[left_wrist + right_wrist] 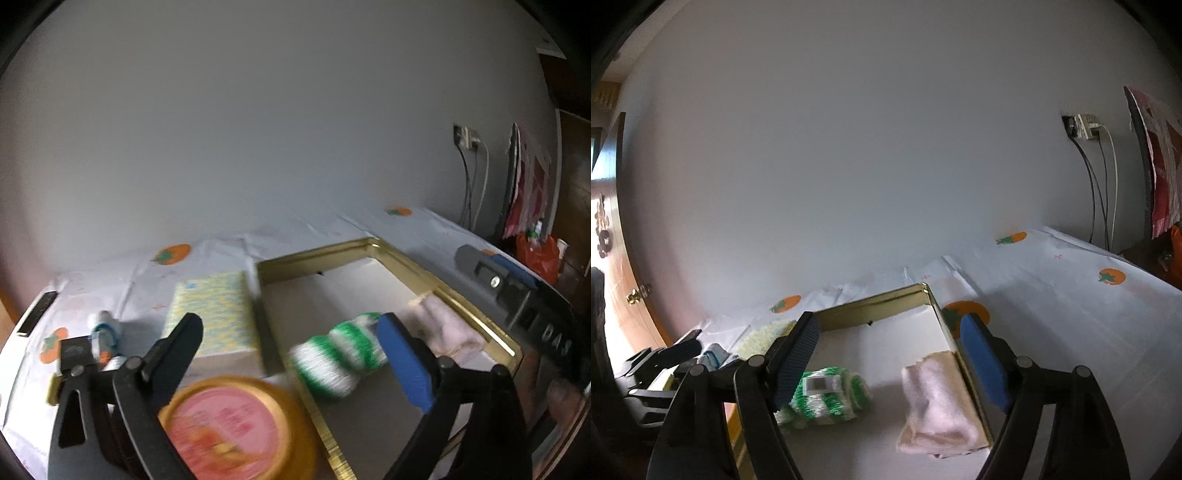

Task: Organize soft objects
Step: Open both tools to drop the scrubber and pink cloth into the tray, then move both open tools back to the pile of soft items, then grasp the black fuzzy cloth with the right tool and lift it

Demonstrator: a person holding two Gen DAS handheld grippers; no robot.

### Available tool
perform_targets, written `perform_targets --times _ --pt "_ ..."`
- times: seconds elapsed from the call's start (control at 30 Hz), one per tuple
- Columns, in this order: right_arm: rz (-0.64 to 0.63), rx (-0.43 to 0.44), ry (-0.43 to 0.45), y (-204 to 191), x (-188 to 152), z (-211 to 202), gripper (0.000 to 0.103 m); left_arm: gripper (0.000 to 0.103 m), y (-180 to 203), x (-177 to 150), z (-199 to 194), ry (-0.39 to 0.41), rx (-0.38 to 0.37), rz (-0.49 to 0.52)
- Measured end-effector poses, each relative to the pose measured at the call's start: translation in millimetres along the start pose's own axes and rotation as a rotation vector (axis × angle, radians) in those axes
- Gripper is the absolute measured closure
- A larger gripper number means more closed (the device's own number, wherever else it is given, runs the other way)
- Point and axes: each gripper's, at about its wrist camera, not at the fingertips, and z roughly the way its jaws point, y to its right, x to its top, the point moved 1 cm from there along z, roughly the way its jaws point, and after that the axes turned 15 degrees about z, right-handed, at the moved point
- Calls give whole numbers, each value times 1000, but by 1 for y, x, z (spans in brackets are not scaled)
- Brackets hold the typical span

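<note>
Now my left tool (291, 354) is spread wide with nothing pinched, and the green-and-white knit piece (340, 354) lies loose between its fingers, just inside the gold tin's (476, 317) near-left rim. My right tool (890, 362) is released too, its fingers parted above the pale pink cloth (938, 402), which lies bunched against the tin's right wall. Behind both pieces the tin's white floor is bare up to the far wall. Left of the tin, a yellow patterned box (214, 314) sits close beside its edge on the surface (1071, 306), with a pink-lidded jar (229, 428) nearer me.
</note>
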Motion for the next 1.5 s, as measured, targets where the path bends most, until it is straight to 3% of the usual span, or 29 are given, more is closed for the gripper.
perform_targets --times 0.17,0.27,0.37,0.47,0.63,0.83,1.03,1.1,1.17,1.23,1.27,1.43,1.5 --pt "-69 72 21 -33 -8 -10 22 3 -48 -29 -28 22 100 -46" --pt "-169 127 4 -67 -23 -13 22 3 -88 -54 -41 7 199 -84" --pt "-268 188 -30 -101 -45 -15 22 1 -131 -85 -52 -38 311 -133" --pt "-376 262 -80 -136 -73 -15 22 1 -166 -111 -57 -76 376 -191" --pt "-519 303 -159 -178 -116 0 22 1 -206 -145 -60 -126 401 -284" --pt "-657 322 -249 -211 -158 14 22 1 -217 -167 -58 -134 380 -325" --pt "-814 265 -318 -236 -197 29 24 1 -222 -176 -64 -122 363 -356" --pt "-840 229 -352 -239 -204 40 33 1 -223 -176 -66 -113 353 -360" --pt "-852 190 -384 -240 -210 47 52 1 -223 -178 -67 -109 344 -363" --pt "-855 165 -409 -241 -211 54 57 1 -225 -179 -67 -105 330 -371" --pt "-857 160 -417 -241 -211 55 66 1 -225 -180 -67 -103 322 -376" --pt "-790 239 -429 -242 -206 50 96 1 -227 -180 -70 -87 307 -387" --pt "-769 260 -409 -243 -202 48 96 2 -228 -179 -71 -81 301 -388"
